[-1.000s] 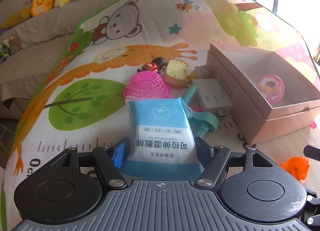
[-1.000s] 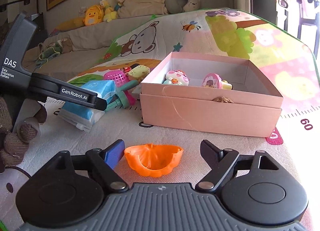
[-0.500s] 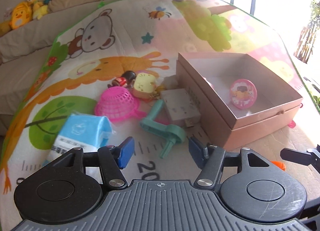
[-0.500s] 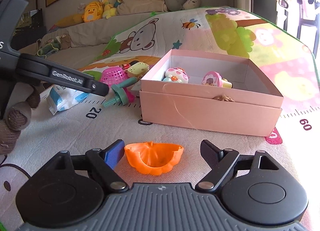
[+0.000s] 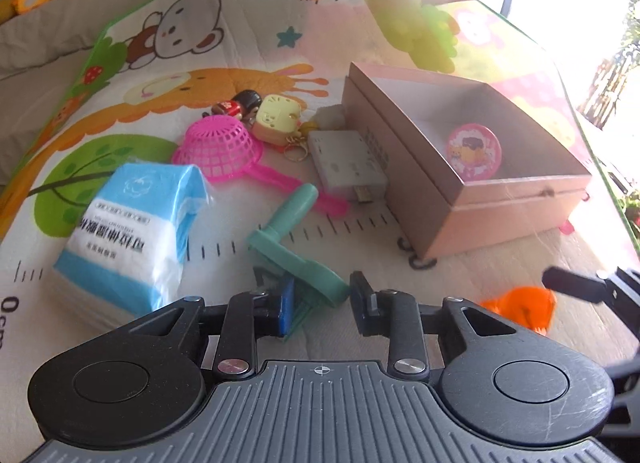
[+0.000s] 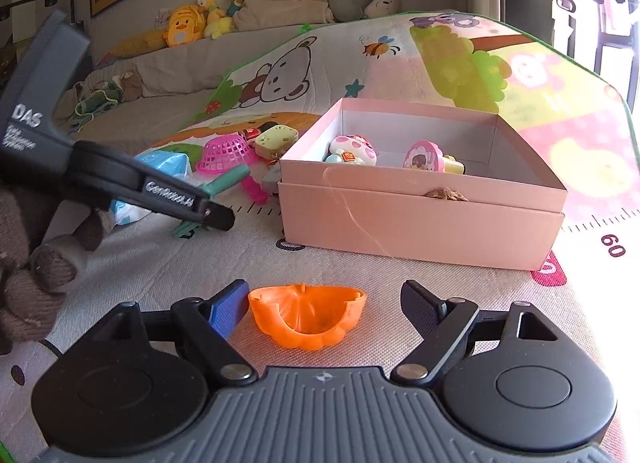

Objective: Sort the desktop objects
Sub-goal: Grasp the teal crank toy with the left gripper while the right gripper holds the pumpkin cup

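A teal crank-shaped toy lies on the play mat, its flat end between the fingers of my left gripper. Those jaws are closing, and both pads meet the toy's sides. In the right wrist view the left gripper reaches down to the same teal toy. My right gripper stands open around an orange pumpkin-shaped shell, its pads apart from it. The pink box holds several small toys.
A blue-and-white wipes pack lies left of the teal toy. Behind it are a pink strainer, a yellow toast keychain, a small doll and a white adapter against the box. A sofa with plush toys stands behind.
My left gripper let the wipes pack drop to the mat, swung right and closed around the teal toy's end. The right gripper and the orange shell have not moved.
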A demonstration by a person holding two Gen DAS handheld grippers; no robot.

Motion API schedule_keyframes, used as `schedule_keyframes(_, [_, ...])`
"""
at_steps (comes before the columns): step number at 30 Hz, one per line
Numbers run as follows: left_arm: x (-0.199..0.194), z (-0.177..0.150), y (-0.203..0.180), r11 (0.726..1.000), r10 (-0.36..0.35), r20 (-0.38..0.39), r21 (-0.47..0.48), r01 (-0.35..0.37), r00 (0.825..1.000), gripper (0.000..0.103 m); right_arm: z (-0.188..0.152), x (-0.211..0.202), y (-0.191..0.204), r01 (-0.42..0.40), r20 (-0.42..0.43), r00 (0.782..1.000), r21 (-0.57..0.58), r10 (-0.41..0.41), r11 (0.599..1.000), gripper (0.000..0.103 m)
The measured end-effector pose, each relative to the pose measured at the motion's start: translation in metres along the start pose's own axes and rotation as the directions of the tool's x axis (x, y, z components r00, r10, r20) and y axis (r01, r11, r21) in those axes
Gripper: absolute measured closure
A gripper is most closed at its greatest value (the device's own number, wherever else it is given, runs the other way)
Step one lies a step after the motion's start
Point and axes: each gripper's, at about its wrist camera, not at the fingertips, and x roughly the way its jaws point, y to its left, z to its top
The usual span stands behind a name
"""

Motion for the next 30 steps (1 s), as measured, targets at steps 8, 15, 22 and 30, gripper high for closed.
schedule_keyframes(8, [-0.062, -0.064, 0.002, 0.996, -0.055, 0.023, 0.076, 0.053, 0.998, 0.06, 0.0, 0.004, 0.009, 0.025, -0.029, 0.999, -0.049, -0.026, 0.998, 0.019])
schedule_keyframes(15, [-0.067, -0.068, 0.02, 0.984, 0.15, 0.076, 0.082, -0.156, 0.986, 0.038, -0.003, 0.006, 0.019, 0.05, -0.068, 0.996, -0.088, -0.056, 0.995, 0.019])
schedule_keyframes(22, [-0.059, -0.064, 0.014, 0.992, 0.121, 0.076, 0.037, -0.124, 0.99, 0.029, -0.002, 0.008, 0.019, 0.046, -0.077, 0.996, -0.085, -0.053, 0.995, 0.019])
schedule_keyframes(30, [-0.04, -0.05, 0.007, 0.99, 0.132, 0.088, 0.046, -0.136, 0.987, 0.033, -0.001, 0.01, 0.016, 0.031, -0.091, 0.995, -0.062, -0.037, 0.998, 0.019])
